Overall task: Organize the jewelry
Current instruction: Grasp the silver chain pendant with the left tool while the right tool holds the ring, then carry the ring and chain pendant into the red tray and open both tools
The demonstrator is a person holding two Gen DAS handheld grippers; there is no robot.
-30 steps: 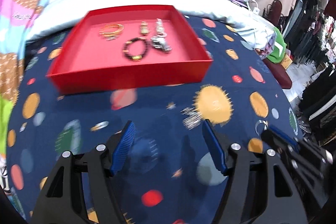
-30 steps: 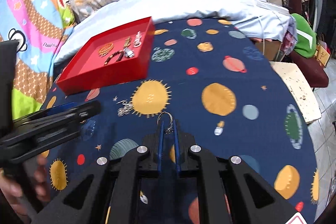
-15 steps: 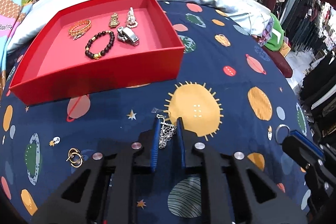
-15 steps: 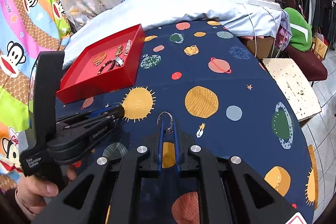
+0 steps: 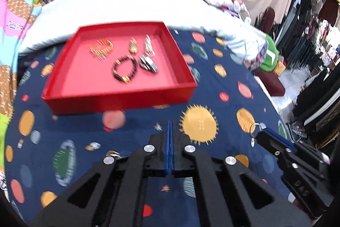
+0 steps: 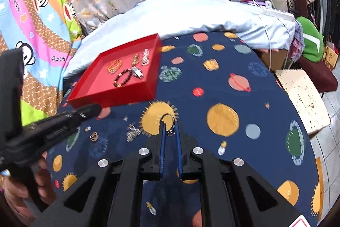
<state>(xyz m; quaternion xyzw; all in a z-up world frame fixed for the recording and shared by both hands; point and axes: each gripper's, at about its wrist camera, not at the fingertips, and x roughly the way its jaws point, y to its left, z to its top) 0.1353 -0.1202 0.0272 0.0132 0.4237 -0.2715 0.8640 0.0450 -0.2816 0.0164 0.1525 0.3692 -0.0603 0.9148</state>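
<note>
1. Right now your right gripper (image 6: pixel 169 127) is clenched on the thin silver ring (image 6: pixel 171 131), whose loop stands up past the tips.
2. The shallow red tray (image 6: pixel 114 97) lies ahead and left of those jaws, toward the far left edge of the navy planet-print bedspread (image 6: pixel 212 82) (your left gripper (image 5: pixel 169 123) is nearer, pressed shut with nothing showing between its pads).
3. The pads hide the ring's lower part, and the left view blurs the tray's contents.

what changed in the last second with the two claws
The left claw went from open to shut around the silver filigree piece, then moved toward the red tray, fully shut with nothing visible in it. The piece lies on the planet-print cloth. The right claw kept its grip on the silver ring. The jewelry in the tray is unchanged.
</note>
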